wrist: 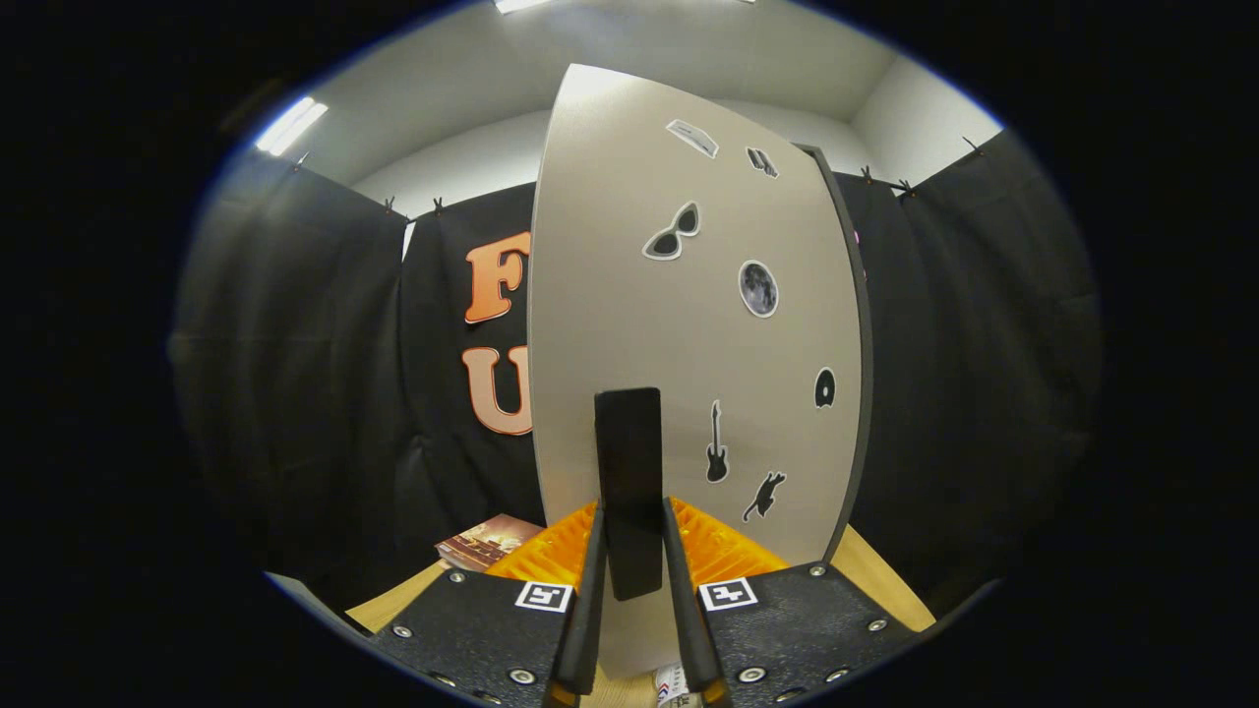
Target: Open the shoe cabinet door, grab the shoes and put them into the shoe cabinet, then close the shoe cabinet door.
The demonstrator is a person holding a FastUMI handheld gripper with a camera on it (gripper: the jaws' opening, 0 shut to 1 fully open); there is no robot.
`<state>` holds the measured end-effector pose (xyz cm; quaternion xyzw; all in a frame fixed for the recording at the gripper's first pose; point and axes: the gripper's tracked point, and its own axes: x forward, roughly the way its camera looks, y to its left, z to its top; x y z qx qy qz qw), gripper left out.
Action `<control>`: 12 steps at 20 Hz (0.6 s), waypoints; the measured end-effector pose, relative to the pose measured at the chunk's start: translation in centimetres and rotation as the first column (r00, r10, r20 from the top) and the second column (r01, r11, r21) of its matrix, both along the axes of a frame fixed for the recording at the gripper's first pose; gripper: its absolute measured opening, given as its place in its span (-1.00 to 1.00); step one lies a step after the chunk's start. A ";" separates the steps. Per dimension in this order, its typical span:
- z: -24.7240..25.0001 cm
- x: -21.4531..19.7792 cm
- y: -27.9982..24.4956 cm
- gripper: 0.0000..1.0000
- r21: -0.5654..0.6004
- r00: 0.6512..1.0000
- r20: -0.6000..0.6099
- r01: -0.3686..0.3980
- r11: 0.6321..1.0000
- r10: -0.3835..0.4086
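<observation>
Cabinet door (679, 324) handle (629, 482) clamped in gripper (634, 551), book (487, 541) beside.

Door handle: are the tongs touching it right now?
Touching. In the gripper view the black door handle stands between the two fingers of the tongs, and both press against its sides with no gap.

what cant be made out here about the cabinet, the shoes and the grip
- Cabinet inside: the door stands in front of it in the claw view, so its shelves and contents are hidden.
- Shoes: their whereabouts cannot be told; the door and claw block the space ahead.
- Grip: the fingers flank the black handle closely, but actual pressing contact is not clear.
- Book beside the door: cover too small and partly cut off.
</observation>
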<state>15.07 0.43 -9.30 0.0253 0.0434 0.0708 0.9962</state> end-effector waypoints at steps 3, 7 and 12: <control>0.0 -0.8 -1.4 -0.34 0.022 1.000 -0.004 -0.005 1.000 0.005; 0.2 -1.5 -2.6 -0.34 0.020 1.000 0.001 0.003 1.000 -0.003; 0.7 -4.6 -5.4 -0.34 0.021 1.000 0.006 0.027 0.999 -0.027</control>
